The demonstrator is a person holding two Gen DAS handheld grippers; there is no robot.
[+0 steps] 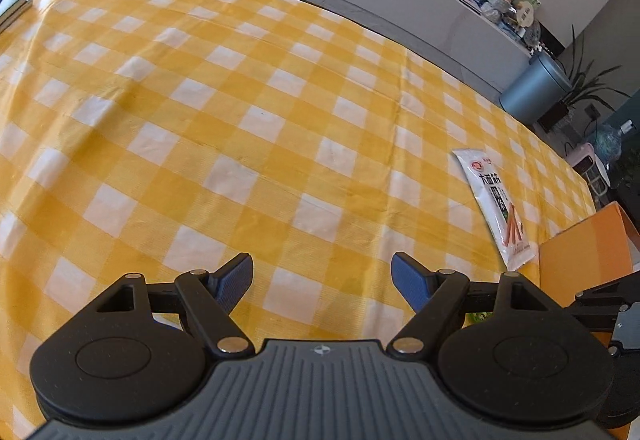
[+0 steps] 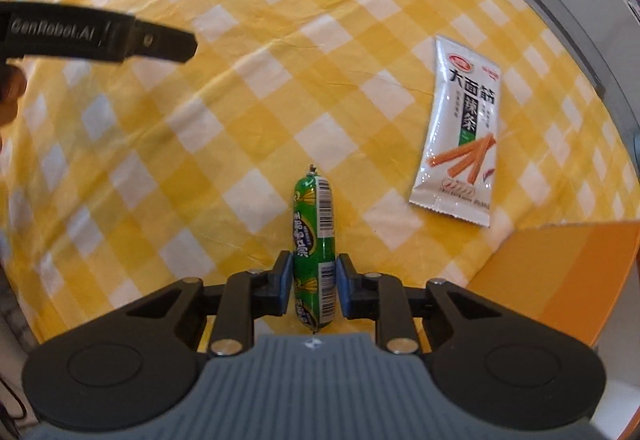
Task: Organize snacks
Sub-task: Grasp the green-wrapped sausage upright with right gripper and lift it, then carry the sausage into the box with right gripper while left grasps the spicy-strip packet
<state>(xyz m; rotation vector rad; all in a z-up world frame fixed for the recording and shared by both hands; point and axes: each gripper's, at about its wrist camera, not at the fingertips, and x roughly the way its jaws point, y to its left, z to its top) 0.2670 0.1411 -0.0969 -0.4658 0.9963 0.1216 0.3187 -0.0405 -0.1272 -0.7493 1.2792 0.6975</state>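
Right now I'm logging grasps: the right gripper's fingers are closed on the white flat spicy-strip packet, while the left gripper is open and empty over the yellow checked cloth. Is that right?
One thing is wrong. In the right wrist view, the right gripper holds the green plastic-wrapped sausage stick; the white flat spicy-strip packet lies untouched on the yellow checked cloth. The left gripper is open and empty.

Printed in large black characters on the white snack packet (image 2: 460,127): 大面筋, with 辣条 in white on a dark-green band just below. Red round logo above those characters, too small to read. Same packet (image 1: 496,207) in the left wrist view, showing 大面筋 only. Lettered "GenRobot.AI" along the black bar of the other gripper (image 2: 96,37). Barcodes and blurred, unreadable characters on the green sausage (image 2: 314,252).
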